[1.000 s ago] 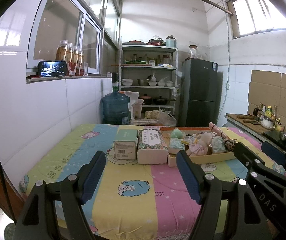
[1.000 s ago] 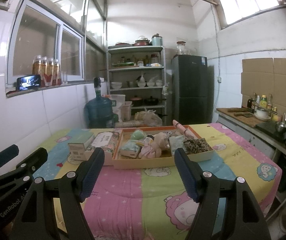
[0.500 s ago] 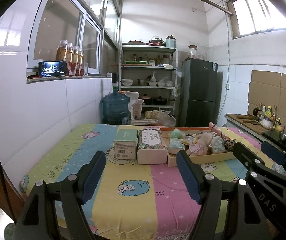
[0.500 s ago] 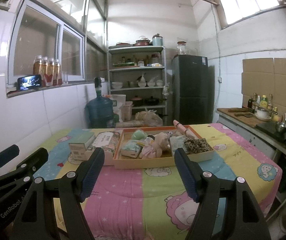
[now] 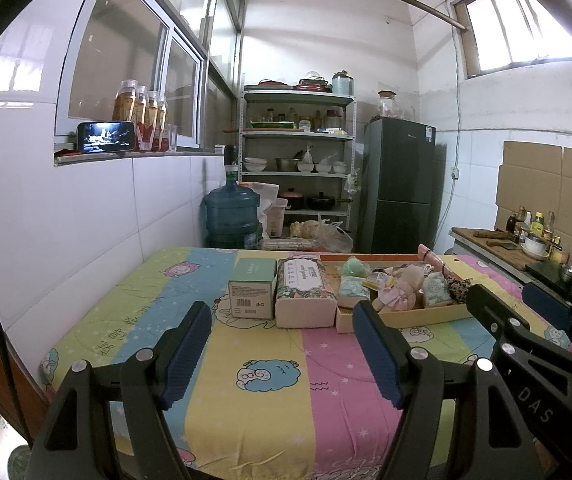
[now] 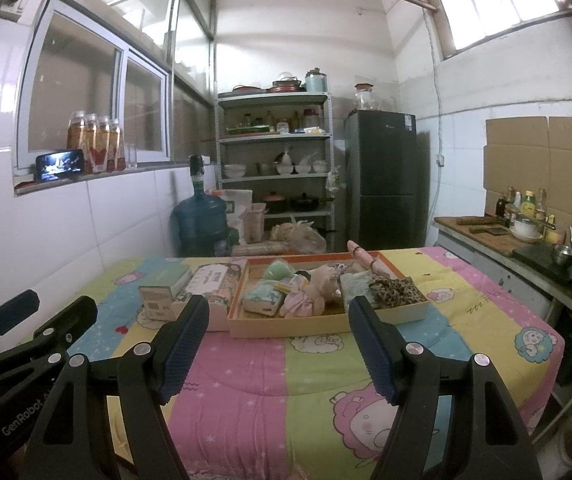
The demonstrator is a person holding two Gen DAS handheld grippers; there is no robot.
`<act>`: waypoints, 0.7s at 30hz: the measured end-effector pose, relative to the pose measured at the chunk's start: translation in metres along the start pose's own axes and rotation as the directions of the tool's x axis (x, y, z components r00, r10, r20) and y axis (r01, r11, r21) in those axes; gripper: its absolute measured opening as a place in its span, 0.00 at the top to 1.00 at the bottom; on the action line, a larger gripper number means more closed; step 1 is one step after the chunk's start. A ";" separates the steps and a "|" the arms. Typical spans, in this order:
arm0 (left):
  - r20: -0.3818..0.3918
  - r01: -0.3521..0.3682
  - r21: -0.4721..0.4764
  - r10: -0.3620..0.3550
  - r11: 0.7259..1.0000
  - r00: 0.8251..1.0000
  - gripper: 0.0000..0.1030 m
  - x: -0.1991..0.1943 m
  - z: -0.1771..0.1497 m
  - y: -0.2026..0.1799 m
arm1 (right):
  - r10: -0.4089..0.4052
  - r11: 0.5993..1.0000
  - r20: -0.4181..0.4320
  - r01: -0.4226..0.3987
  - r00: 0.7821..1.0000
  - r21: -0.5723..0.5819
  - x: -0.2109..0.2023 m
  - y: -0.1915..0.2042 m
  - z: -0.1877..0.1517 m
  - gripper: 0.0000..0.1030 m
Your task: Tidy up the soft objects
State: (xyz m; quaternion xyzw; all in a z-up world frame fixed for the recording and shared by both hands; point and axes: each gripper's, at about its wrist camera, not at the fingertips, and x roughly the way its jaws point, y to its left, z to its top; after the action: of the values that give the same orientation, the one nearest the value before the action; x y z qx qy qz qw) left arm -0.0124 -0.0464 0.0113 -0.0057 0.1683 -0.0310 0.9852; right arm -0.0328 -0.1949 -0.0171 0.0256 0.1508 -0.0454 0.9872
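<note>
An orange-rimmed cardboard tray (image 6: 326, 326) (image 5: 406, 318) sits mid-table with several soft items in it: a pink plush doll (image 6: 314, 290) (image 5: 400, 290), a green sponge (image 6: 280, 270), a tissue pack (image 6: 264, 298) and a leopard-print cloth (image 6: 396, 292). Left of the tray lie a floral tissue pack (image 5: 304, 290) (image 6: 212, 280) and a green box (image 5: 252, 288) (image 6: 162, 292). My left gripper (image 5: 282, 356) and right gripper (image 6: 278, 348) hover open over the near part of the table, well short of the tray, with nothing between their fingers.
The table wears a striped cartoon cloth (image 6: 246, 392). A white tiled wall (image 5: 66, 220) runs along its left side. Behind stand a blue water jug (image 5: 230, 216), a metal shelf (image 5: 298, 160) and a dark fridge (image 5: 400, 188). A counter with bottles and kettle (image 6: 526, 236) is at right.
</note>
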 end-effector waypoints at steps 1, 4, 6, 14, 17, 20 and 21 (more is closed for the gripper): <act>0.000 -0.001 0.000 0.001 1.000 1.000 0.29 0.000 0.000 0.000 | 0.000 1.000 0.000 0.000 1.000 -0.001 0.000 0.000 0.000 0.28; -0.001 0.000 -0.001 0.000 1.000 1.000 0.29 0.000 0.000 0.000 | -0.001 1.000 0.000 0.001 1.000 0.000 0.000 0.000 0.000 0.28; -0.001 0.000 0.000 0.000 1.000 1.000 0.29 0.000 0.000 0.000 | 0.000 1.000 0.000 0.000 1.000 0.000 0.000 0.000 0.000 0.28; -0.001 0.001 -0.001 -0.001 1.000 1.000 0.29 0.000 0.000 0.000 | 0.000 1.000 0.000 0.000 1.000 0.000 0.000 0.000 0.000 0.28; -0.001 0.002 0.000 -0.002 1.000 1.000 0.29 -0.001 0.000 -0.001 | 0.000 1.000 -0.001 0.000 1.000 0.000 0.000 0.001 0.000 0.28; -0.001 0.001 0.000 -0.001 1.000 1.000 0.29 -0.001 0.000 -0.001 | -0.001 1.000 0.000 0.001 1.000 0.000 0.000 0.001 0.000 0.28; -0.001 0.001 -0.001 -0.001 1.000 1.000 0.29 -0.001 0.000 -0.001 | -0.001 1.000 0.000 0.001 1.000 0.000 0.000 0.001 0.000 0.28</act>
State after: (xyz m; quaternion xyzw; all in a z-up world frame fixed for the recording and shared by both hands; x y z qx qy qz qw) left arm -0.0134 -0.0473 0.0116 -0.0062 0.1690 -0.0313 0.9851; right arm -0.0328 -0.1942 -0.0174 0.0256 0.1506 -0.0457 0.9872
